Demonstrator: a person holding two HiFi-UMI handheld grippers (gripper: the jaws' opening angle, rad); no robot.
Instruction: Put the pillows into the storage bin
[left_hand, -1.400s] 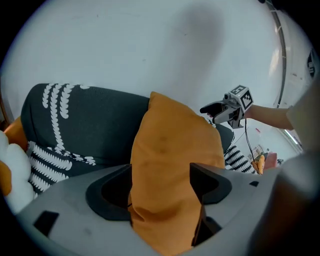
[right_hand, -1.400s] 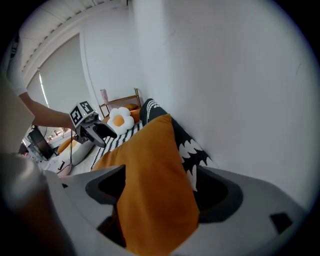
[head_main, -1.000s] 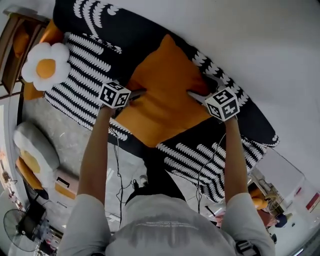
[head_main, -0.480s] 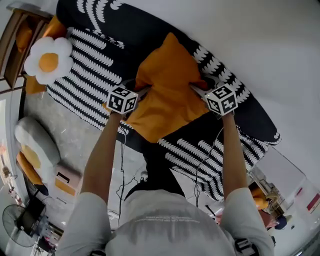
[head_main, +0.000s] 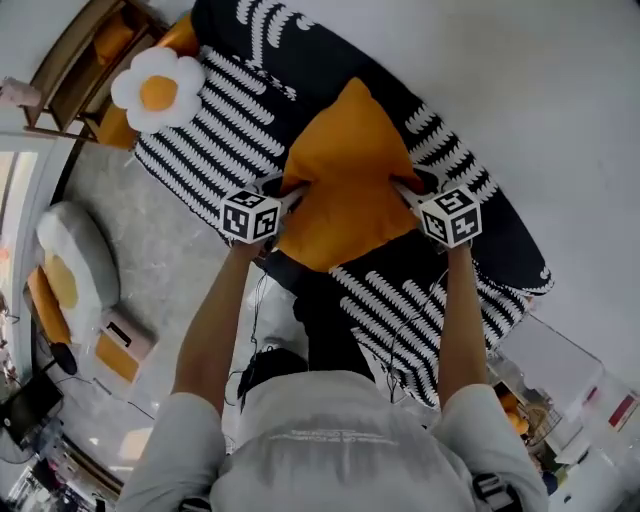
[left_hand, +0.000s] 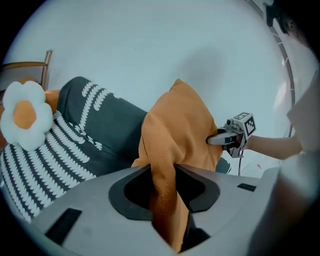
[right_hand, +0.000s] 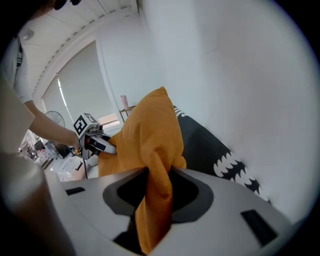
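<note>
Sofa (head_main: 225, 125); one pillow (head_main: 345, 175) gripped, left claw (head_main: 287, 191), right claw (head_main: 405, 187)

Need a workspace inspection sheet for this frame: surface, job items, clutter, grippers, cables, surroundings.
Surface: sofa with a black-and-white cover.
Job's things: orange pillow held between both grippers; flower pillow at the sofa's end; storage bin not identified.
Clutter: egg-shaped cushion on the floor.
Grippers: left gripper and right gripper each shut on the orange pillow's edge.
Cables: thin cables hang below the arms.
Surroundings: white wall; wooden furniture.

Both hand-held grippers (head_main: 284, 196) (head_main: 405, 187) clamped tight
</note>
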